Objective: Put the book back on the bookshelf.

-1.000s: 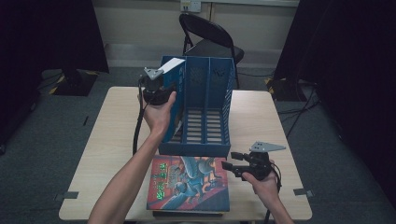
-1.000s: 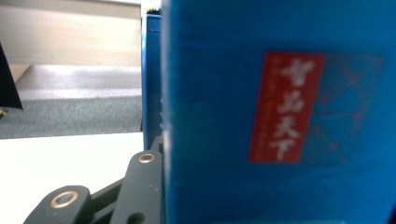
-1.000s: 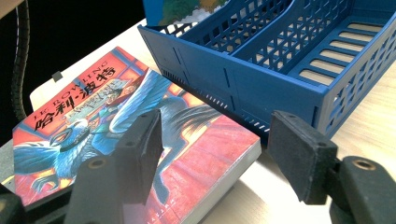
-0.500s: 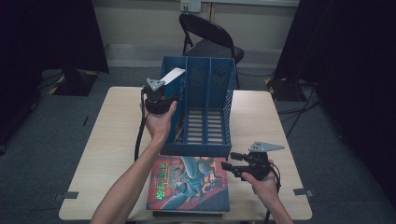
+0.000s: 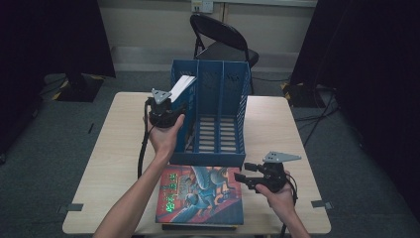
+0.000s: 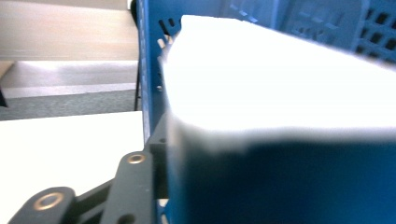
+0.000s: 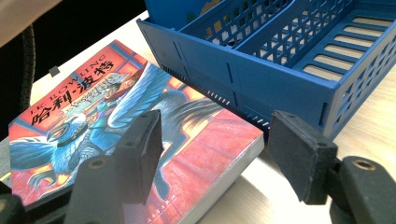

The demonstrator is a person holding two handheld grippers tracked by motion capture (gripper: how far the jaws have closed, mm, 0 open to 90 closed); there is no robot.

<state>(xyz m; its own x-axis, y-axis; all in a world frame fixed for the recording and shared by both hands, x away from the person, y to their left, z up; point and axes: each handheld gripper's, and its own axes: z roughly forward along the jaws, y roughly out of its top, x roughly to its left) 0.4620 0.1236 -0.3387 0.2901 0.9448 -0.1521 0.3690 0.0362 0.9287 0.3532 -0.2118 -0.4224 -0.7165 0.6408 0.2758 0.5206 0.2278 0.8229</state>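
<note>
Blue file rack [image 5: 218, 116] stands on the counter [image 5: 106, 158], three slots w/ open fronts facing the person. A book, white page edge up [image 5: 182, 85], leans in the leftmost slot, just ahead of the left gripper [image 5: 166, 106]; in the left gripper view its pale block [image 6: 280, 79] sits right between the jaws. Those jaws have just been opening; can't tell if pads still press on it. Red-cover book [image 5: 200, 194] lies flat on a darker one, below and in front of the right gripper [image 5: 242, 177], whose jaws stand apart w/ nothing between, the book's corner [image 7: 224, 154] beneath the gap.
</note>
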